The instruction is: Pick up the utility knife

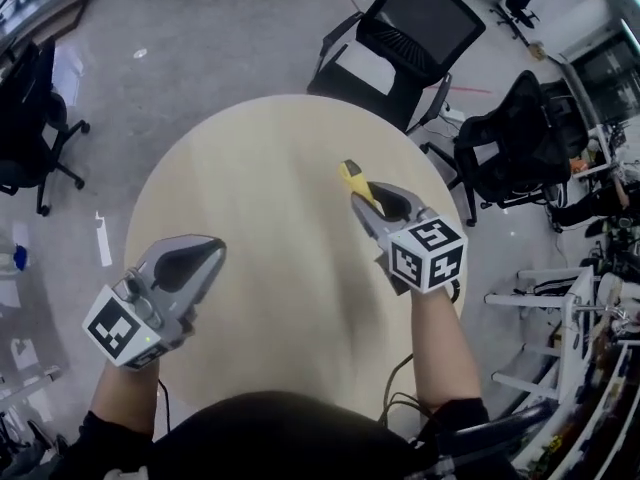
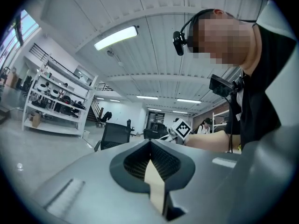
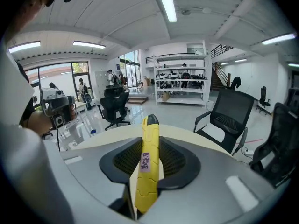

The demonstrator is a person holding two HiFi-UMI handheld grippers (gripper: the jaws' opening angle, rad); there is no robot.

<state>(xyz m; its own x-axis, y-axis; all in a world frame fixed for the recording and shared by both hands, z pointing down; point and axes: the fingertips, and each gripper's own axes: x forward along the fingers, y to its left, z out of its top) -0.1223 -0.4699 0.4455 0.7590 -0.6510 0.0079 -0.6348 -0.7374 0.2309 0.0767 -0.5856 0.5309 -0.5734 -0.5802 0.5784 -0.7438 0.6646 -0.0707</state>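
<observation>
Bright ceiling strip lights [image 2: 115, 37], fisheye-warped dark edges, soft shadows on table [image 1: 260, 198]

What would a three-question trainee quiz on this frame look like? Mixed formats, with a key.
1. True or false: the left gripper holds the utility knife.
2. Multiple choice: what stands between the left gripper's jaws? A) the knife B) nothing C) a cable
3. Fill in: the knife's body is ___ with a black tip.

Key
1. False. The right gripper is clamped on it, with the tip poking out past the jaws.
2. B. The jaws are together and empty.
3. Yellow.
</observation>
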